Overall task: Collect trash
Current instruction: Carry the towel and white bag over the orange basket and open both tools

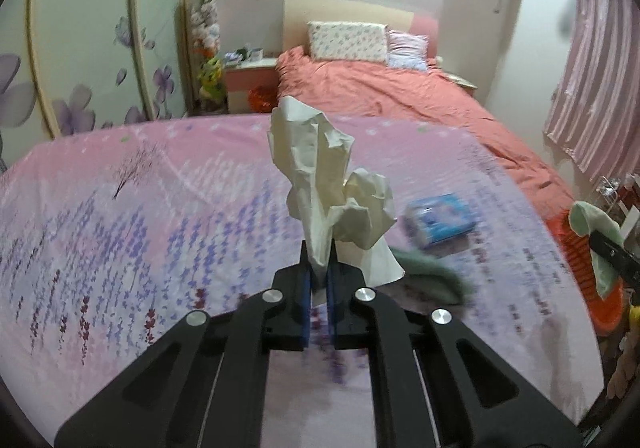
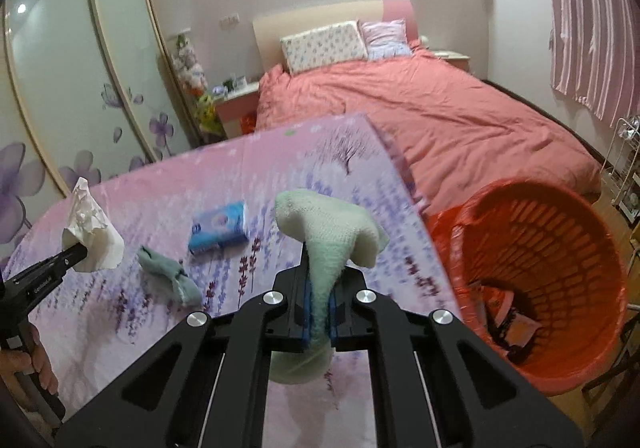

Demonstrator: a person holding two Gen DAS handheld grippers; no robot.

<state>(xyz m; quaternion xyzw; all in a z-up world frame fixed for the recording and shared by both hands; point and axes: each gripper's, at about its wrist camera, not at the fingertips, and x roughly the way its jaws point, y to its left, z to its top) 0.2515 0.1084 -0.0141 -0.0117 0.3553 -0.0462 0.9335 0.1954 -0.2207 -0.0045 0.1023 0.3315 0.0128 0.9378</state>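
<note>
Left gripper [image 1: 319, 268] pinches tissue [image 1: 324, 176]; right gripper [image 2: 319, 288] sock [image 2: 328, 232]

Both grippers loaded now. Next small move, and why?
Probably swing the right gripper rightward over the orange basket before letting go. It is shut on a pale green cloth, and the basket sits just past the table edge on that side, with scraps already inside. The left gripper, shut on the crumpled tissue, is farther away and can follow.
</note>
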